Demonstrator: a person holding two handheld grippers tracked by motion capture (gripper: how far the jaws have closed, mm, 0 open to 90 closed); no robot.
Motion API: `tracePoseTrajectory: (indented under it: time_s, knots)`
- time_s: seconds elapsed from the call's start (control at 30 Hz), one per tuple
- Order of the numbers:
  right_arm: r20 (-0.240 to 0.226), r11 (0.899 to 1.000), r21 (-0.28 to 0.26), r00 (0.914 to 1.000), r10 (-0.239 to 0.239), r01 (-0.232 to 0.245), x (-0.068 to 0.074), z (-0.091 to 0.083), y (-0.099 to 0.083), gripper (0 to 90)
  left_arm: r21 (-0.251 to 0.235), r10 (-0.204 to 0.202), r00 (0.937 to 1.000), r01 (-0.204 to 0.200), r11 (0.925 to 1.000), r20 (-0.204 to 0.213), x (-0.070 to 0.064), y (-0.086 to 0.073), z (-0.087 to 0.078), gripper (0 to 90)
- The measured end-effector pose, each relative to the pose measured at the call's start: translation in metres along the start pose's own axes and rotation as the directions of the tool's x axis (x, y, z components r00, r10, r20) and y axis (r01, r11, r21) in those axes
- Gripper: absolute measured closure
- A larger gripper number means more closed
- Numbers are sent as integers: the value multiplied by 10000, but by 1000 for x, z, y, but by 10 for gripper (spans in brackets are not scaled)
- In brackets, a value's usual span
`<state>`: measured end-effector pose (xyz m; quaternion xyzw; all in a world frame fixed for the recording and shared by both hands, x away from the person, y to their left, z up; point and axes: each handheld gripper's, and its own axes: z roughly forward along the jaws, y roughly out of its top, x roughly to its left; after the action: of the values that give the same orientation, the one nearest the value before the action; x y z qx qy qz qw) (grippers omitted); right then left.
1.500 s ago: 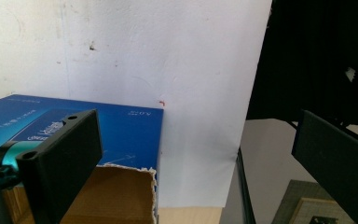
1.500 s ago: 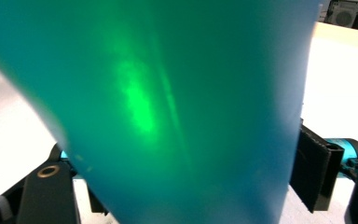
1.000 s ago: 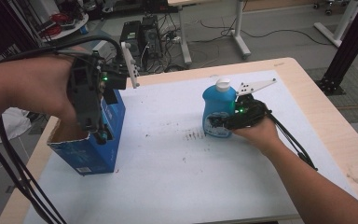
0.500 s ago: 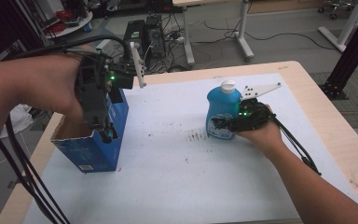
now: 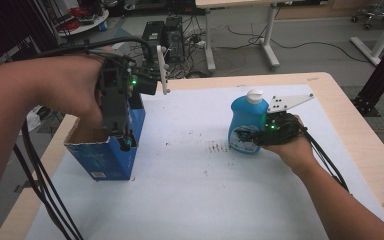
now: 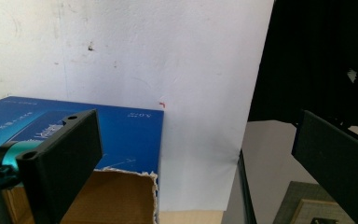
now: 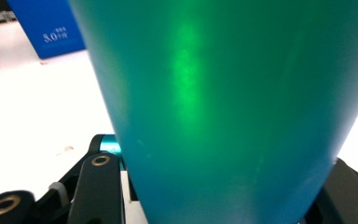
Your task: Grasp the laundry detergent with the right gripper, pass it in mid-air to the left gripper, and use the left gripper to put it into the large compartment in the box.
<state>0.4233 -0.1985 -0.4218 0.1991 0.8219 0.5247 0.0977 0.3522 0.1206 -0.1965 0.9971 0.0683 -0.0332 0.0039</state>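
Blue bottle (image 5: 246, 125) stands upright near the desk's (image 5: 365, 145) far right edge, cap up (long axis vertical), right gripper (image 5: 260, 136) clamped on it. Left gripper (image 5: 122, 142), jaws apart, over the open blue box (image 5: 105, 155).

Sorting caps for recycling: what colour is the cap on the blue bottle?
White; the cap on the blue bottle shows best in the high view.

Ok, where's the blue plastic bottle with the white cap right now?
In the high view the blue plastic bottle with the white cap stands upright right of centre on the white table sheet, clamped by the right hand-held gripper.
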Motion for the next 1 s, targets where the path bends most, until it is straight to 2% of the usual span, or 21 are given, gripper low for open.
tracePoseTrajectory:
  time_s: [0.07, 0.3, 0.47, 0.6, 0.73, 0.83, 1.0]
  knots:
    - [-39, 9999, -107, 10000, -61, 61, 2, -5, 5, 467, -2, 30, 10000, -30, 10000, -18, 0, 1, 0, 17]
    - [-240, 9987, 143, 9985, -488, 491, 8, -19, 20, 466, -35, 161, 9998, -161, 9999, -79, -3, 7, -2, 17]
    - [-560, 9971, 140, 9956, -745, 754, 18, -28, 35, 466, -47, 222, 9997, -222, 9997, -120, -4, 11, -4, 17]
    - [-982, 9948, 127, 9902, -990, 1007, 31, -33, 50, 465, -58, 302, 9994, -303, 9995, -158, -6, 14, -6, 17]
    - [-1429, 9907, 207, 9811, -1303, 1345, 46, -33, 63, 464, -65, 379, 9991, -380, 9993, -191, -7, 18, -6, 17]
    - [-1788, 9854, 293, 9708, -1600, 1678, 57, -31, 72, 463, -26, 424, 9989, -424, 9991, -204, -9, 21, -6, 17]
    - [-2486, 9773, 289, 9485, -1962, 2098, 78, -23, 80, 463, -87, 454, 9988, -456, 9989, -201, -12, 26, -6, 16]
